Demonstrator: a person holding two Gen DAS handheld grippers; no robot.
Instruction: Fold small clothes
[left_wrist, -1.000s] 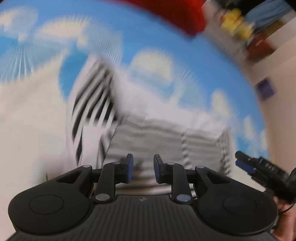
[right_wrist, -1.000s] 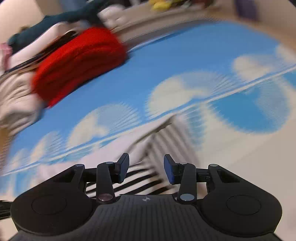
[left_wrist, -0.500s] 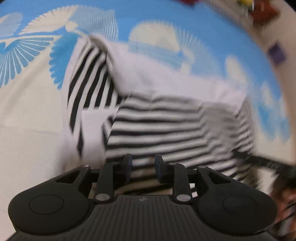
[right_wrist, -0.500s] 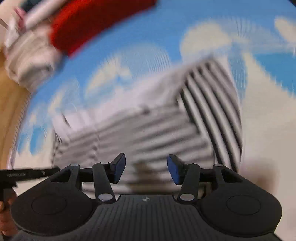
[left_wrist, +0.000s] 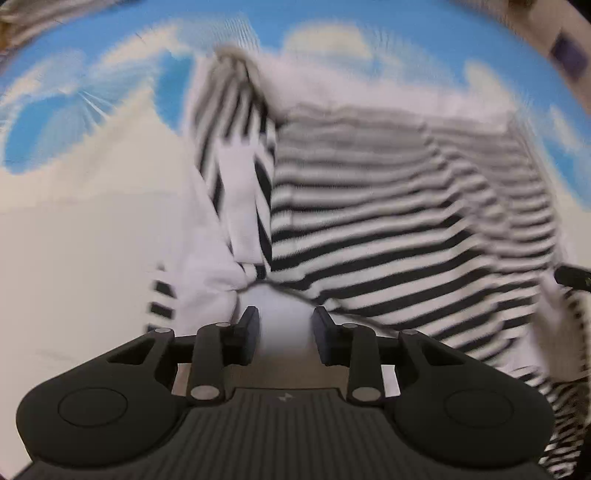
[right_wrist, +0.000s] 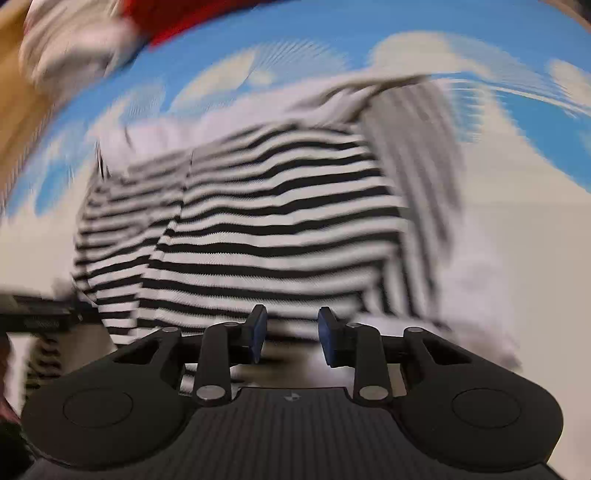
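Right wrist: blurred striped garment (right_wrist: 273, 229), no legible writing.

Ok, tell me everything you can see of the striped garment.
The striped garment is a small top in black and white horizontal stripes, knit-looking fabric, with plain white parts near one side. It lies spread and partly folded on a blue and cream patterned cloth, a striped sleeve lying along one edge. Both views are motion-blurred. The left gripper and right gripper sit open at its near edge; contact cannot be told.
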